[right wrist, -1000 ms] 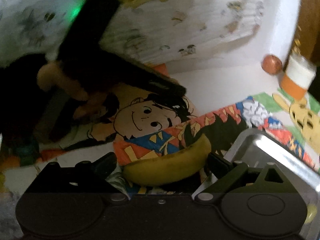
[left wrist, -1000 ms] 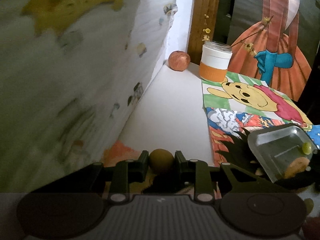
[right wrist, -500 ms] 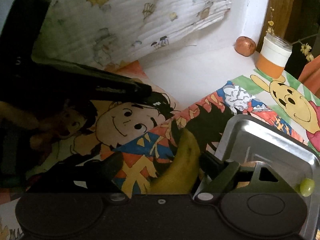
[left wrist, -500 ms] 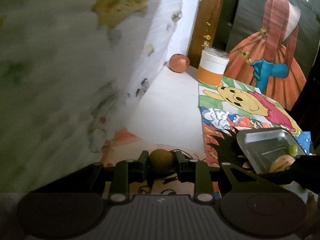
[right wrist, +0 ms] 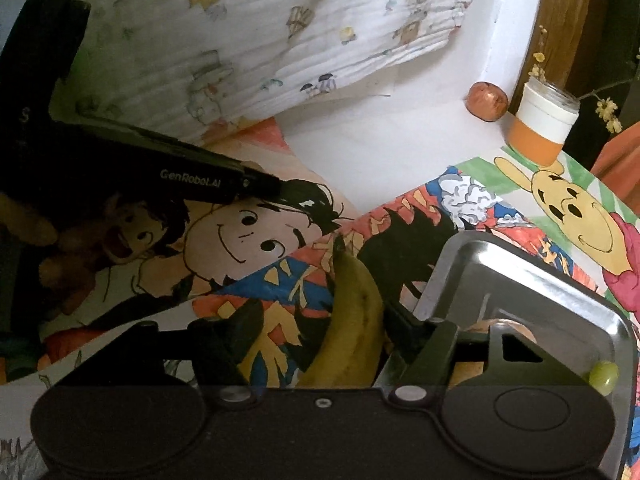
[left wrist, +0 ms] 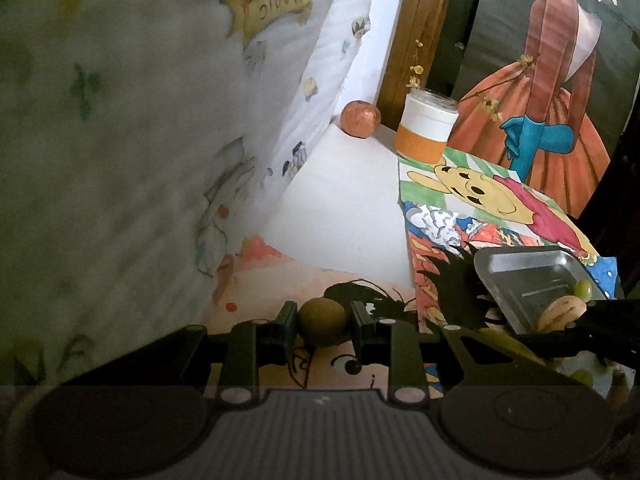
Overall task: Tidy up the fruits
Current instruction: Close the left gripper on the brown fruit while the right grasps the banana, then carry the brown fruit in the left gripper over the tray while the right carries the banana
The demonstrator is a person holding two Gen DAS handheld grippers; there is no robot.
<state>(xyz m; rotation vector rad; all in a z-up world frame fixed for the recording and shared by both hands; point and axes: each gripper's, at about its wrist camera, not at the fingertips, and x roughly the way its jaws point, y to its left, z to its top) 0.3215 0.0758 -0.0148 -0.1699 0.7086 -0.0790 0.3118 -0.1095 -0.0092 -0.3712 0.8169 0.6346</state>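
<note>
The left hand-held gripper (left wrist: 323, 322) is clamped on a small round brownish-green fruit (left wrist: 322, 321), held above the cartoon drawings (left wrist: 276, 276) on the table. The right hand-held gripper (right wrist: 320, 316) is closing around a banana (right wrist: 356, 320) lying just left of the metal tray (right wrist: 520, 276). A green grape (right wrist: 604, 376) sits in the tray's near right corner; an apple (left wrist: 360, 118) rests far back beside an orange-and-white jar (left wrist: 425, 130).

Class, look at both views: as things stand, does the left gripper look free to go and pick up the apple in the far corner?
Probably not yet. The left gripper is already shut on a small round fruit. The white surface leading to the apple looks unobstructed, though.
</note>
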